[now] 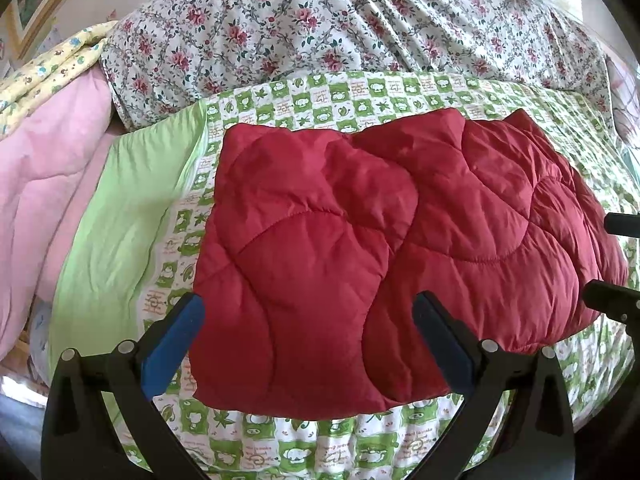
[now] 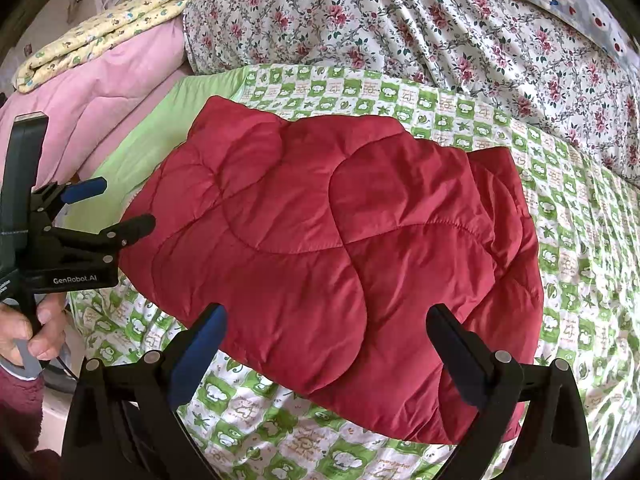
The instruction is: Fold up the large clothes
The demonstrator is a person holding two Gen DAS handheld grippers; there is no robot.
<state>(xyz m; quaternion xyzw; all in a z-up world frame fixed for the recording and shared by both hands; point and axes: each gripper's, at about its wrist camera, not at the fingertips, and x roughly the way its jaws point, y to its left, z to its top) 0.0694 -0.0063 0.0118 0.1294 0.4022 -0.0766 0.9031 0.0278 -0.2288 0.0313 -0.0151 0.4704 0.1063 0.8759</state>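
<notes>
Both tongs, left point(image 1: 308, 316) and right point(image 2: 326, 326), wide open over folded red jacket point(image 1: 384, 248), empty.

That quilted jacket point(image 2: 320, 256) between the fingers is showing a deep red. Under it, the sheet point(image 2: 560, 208) is rocking green and white checks with little cartoon prints. Beyond the fingers, the floral quilt point(image 2: 400, 24) is sporting red roses on white, and a pink blanket point(image 2: 104, 88) is sitting off left.

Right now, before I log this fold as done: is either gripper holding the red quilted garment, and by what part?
Nothing is held. The left gripper and right gripper are both open, short of the red quilted garment.
</notes>
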